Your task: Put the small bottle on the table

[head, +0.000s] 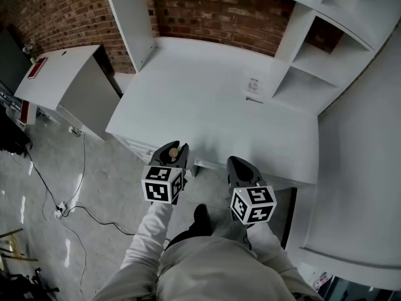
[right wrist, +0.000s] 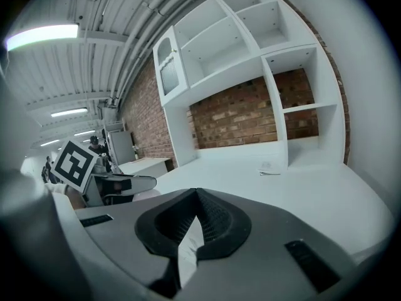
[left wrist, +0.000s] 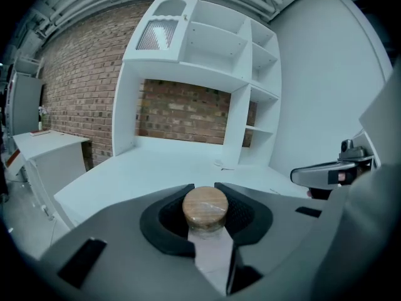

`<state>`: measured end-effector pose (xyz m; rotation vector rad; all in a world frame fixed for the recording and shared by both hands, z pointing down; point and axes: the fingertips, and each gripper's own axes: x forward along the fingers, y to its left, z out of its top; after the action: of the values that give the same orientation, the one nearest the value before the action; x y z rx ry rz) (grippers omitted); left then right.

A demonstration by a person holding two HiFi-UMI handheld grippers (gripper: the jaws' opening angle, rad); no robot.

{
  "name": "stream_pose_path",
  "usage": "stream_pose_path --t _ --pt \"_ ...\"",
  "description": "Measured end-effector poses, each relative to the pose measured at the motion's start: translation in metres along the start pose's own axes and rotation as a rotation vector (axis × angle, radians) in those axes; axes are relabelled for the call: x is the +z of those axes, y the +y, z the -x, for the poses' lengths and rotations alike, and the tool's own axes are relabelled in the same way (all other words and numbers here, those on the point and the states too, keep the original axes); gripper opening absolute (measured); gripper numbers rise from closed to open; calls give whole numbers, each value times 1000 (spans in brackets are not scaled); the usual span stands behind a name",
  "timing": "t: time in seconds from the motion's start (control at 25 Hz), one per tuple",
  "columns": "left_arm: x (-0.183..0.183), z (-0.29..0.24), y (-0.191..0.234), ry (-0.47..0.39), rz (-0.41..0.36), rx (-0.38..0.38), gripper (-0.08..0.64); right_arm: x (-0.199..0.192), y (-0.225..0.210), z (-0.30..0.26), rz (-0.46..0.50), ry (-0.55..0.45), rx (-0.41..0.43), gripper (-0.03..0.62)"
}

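Note:
A small clear bottle (head: 175, 151) with a round cork lid is gripped in my left gripper (head: 176, 148), just off the near edge of the white table (head: 207, 99). In the left gripper view the bottle (left wrist: 205, 209) sits upright between the dark pads, the gripper (left wrist: 204, 188) shut on it, and the table (left wrist: 156, 168) lies ahead. To its right my right gripper (head: 237, 162) is level with it, jaws together and holding nothing. In the right gripper view its tips (right wrist: 197, 194) meet in front of the table (right wrist: 301, 187).
A small paper (head: 254, 86) lies at the back right of the table, beside the white shelf unit (head: 313, 61). A brick wall stands behind. A second white desk (head: 62, 74) is to the left, and cables (head: 69, 199) run across the grey floor.

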<state>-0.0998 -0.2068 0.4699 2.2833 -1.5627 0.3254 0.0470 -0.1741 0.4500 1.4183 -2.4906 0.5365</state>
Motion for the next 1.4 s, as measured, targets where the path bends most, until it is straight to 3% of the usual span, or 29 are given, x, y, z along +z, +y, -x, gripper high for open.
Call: stream_pose_path --t 0.44,0.84,1.4 --pt "8 -68 19 40 -59 -80 110 22 -17 -36 -9 -21 -79 28" --pt "-1 -109 3 83 -109 -140 110 25 -38 -38 -18 -28 -150 28" --pt "-15 -159 -10 143 -192 -163 112 40 -72 -45 -26 -53 -188 28"
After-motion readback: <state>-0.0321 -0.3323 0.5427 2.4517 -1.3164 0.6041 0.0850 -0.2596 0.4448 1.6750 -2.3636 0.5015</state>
